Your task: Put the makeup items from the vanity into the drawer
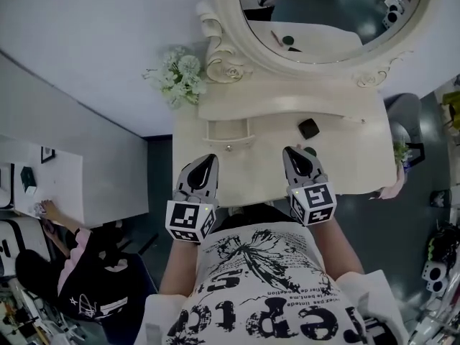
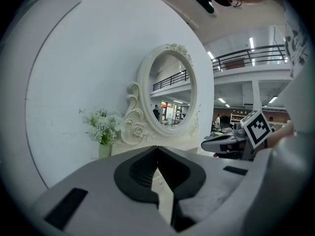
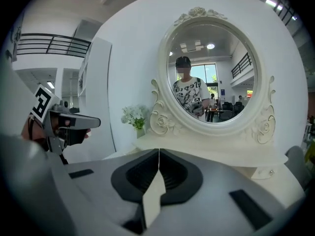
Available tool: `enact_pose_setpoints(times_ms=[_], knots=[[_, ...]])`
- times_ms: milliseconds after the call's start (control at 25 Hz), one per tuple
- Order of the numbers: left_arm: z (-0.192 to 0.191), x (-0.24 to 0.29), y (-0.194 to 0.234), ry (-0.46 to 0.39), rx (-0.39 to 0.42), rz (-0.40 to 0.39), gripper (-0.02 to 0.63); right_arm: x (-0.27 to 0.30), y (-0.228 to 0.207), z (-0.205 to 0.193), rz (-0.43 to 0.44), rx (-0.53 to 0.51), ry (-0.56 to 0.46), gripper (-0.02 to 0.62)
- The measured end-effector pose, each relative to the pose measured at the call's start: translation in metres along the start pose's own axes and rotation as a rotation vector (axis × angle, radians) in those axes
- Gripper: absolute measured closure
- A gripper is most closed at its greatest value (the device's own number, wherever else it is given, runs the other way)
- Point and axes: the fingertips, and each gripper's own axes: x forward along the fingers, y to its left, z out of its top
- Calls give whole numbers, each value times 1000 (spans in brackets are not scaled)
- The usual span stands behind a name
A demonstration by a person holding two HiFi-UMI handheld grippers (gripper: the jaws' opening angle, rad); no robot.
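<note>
A cream vanity stands in front of me under an oval mirror. On its top lies a black square compact. A small dark item sits just right of my right gripper's tip. The small drawer in the raised shelf is closed, with its knob facing me. My left gripper hovers over the vanity's front left, below the drawer, shut and empty. My right gripper hovers at the front right, short of the compact, also shut with nothing in it. Both gripper views look along closed jaws toward the mirror.
A vase of white flowers stands at the vanity's back left corner. A white desk with a seated person is at the lower left. Dark floor and some clutter lie to the right of the vanity.
</note>
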Motion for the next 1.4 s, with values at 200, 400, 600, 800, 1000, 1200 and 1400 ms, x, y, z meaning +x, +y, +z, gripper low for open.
enact_pose_setpoints(times_ms=[200, 400, 600, 800, 1000, 1200, 1400], knots=[[-10, 31, -9, 22, -19, -16, 586, 6, -35, -28, -22, 4, 69, 577], [-29, 62, -31, 71, -21, -60, 587, 9, -72, -81, -40, 31, 215, 575], [-54, 83, -60, 147, -34, -120, 586, -4, -99, -141, -64, 51, 388, 504], [-75, 99, -79, 214, -14, -171, 586, 2, -123, -177, -79, 46, 482, 397], [-88, 105, -79, 237, -36, -139, 587, 21, -139, -199, -76, 51, 541, 347], [-99, 104, -77, 263, -57, -106, 587, 33, -140, -202, -49, 47, 563, 346], [-98, 107, -76, 255, -63, -90, 587, 33, -137, -204, -9, 26, 581, 383]])
